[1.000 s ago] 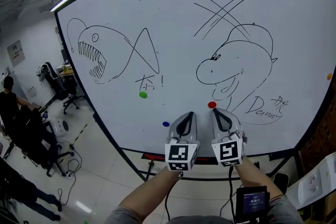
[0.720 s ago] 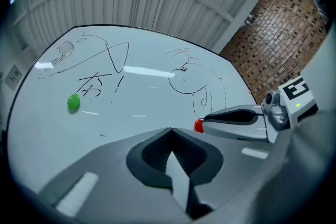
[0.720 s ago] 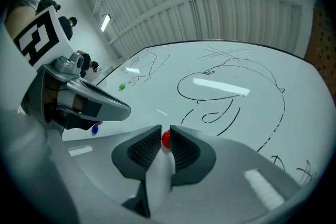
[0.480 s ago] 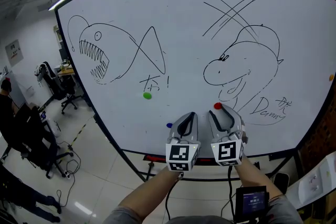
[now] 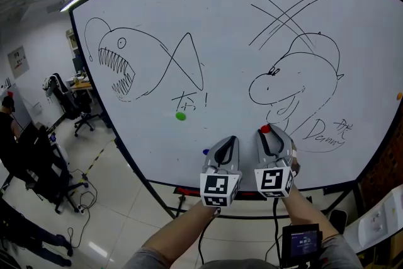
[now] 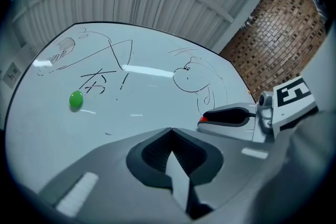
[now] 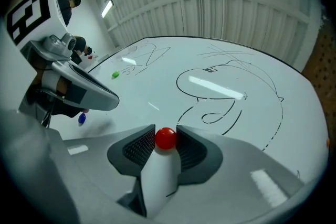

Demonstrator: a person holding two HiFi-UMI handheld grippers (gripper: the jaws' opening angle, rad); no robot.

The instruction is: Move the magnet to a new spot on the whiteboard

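Observation:
A red magnet point(image 5: 266, 128) sits low on the whiteboard point(image 5: 220, 22), under the drawn dinosaur head. My right gripper point(image 5: 267, 133) is at the board with its jaws closing around it. In the right gripper view the red magnet point(image 7: 166, 138) lies between the two pads, touching both, at the right gripper point(image 7: 166, 134) tip. My left gripper point(image 5: 228, 143) hangs just to the left, shut and empty, its tips meeting in the left gripper view point(image 6: 170, 129). From there the red magnet point(image 6: 202, 119) shows at the end of the right gripper.
A green magnet point(image 5: 181, 116) sits left of centre under the scribbled lettering, and a blue magnet point(image 5: 205, 152) lies just left of the left gripper. An orange magnet point(image 5: 398, 96) is at the far right edge. Office chairs and people are on the floor at left.
My right gripper has moved up and slightly left onto the red magnet; the magnet was beside its tip and now sits between the jaws. The left gripper has barely moved.

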